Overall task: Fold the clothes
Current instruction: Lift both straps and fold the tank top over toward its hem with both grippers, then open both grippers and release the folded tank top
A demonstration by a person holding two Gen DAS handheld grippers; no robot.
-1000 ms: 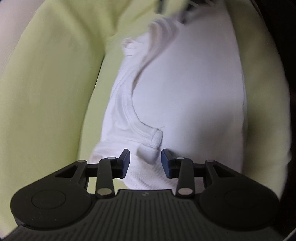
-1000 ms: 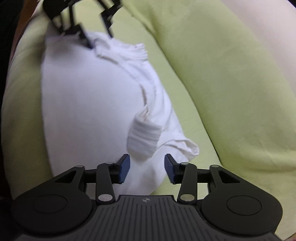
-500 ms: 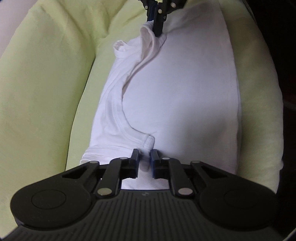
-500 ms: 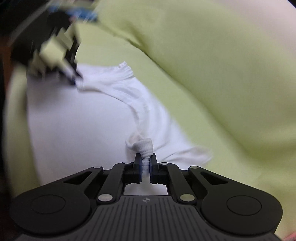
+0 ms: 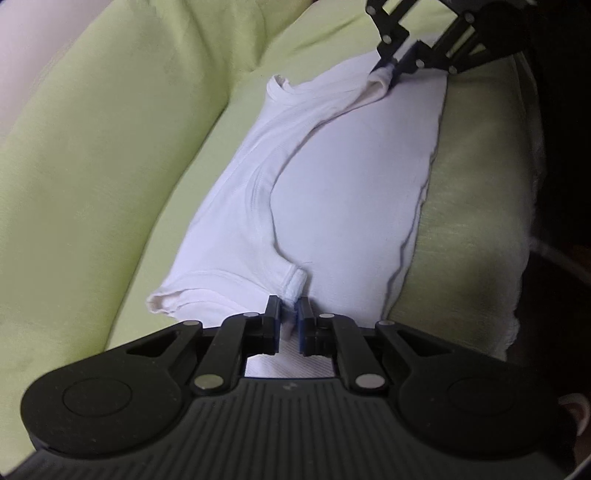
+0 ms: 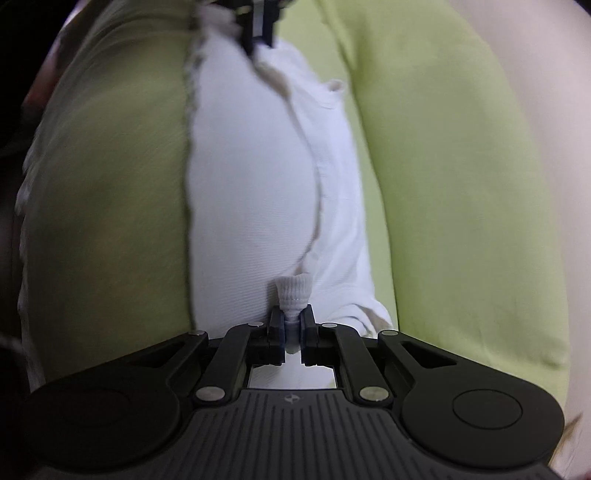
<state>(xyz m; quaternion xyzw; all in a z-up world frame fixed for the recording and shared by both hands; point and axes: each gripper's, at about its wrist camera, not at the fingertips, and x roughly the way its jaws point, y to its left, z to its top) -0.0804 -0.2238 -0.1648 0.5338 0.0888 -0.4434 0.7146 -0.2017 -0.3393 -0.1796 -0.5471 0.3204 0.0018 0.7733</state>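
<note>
A white sleeveless top (image 5: pixel 343 192) lies spread on a light green sofa seat (image 5: pixel 469 192). My left gripper (image 5: pixel 289 312) is shut on one shoulder strap of the top (image 5: pixel 293 286). My right gripper (image 6: pixel 291 325) is shut on the other bunched strap (image 6: pixel 293 295). Each gripper shows at the far end of the other's view: the right one (image 5: pixel 397 68) at the top right, the left one (image 6: pixel 258 35) at the top. The top (image 6: pixel 255 177) stretches between them, its armhole edge raised in a ridge.
The green sofa backrest (image 5: pixel 110 147) rises along one side of the top; it also shows in the right wrist view (image 6: pixel 454 166). The seat's front edge (image 5: pixel 524 221) drops to dark space. A pale wall (image 6: pixel 554 110) stands behind the sofa.
Both grippers closed from open onto the two straps. They then pulled them apart and toward the seat's front edge, drawing the strap edge of the top taut.
</note>
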